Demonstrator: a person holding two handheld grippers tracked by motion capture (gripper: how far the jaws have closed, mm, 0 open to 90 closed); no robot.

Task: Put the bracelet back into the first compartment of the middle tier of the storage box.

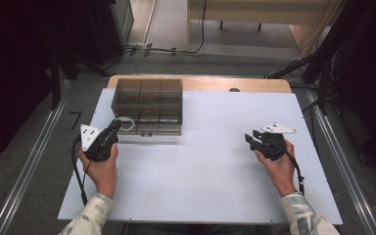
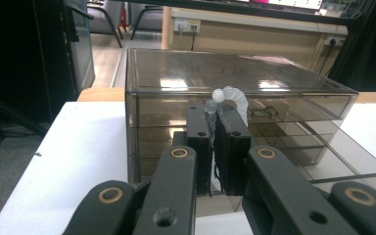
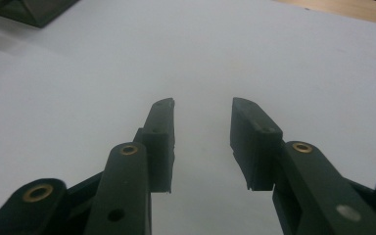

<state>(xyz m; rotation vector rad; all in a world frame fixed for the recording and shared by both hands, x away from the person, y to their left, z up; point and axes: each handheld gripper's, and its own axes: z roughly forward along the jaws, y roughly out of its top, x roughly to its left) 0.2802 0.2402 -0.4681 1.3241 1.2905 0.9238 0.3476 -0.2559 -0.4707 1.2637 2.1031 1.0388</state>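
Smoked, translucent plastic drawer cabinet (image 1: 147,105), standing at the far left of the white table top (image 1: 210,171), with its lowest drawer drawn partly out toward the person. Left gripper (image 2: 219,128), just in front of the cabinet's near face: jaws pressed together on a short string of milky white beads (image 2: 231,97), which arches above the fingertips against the cabinet front. Right gripper (image 3: 201,128), well apart over bare table at the right: jaws spread, nothing between them. Likely hazard: the beads are pinched at one small part only, so a tilt or jolt of the left hand could let the string slip and drop outside the drawer; pushing forward could knock the light cabinet backward.
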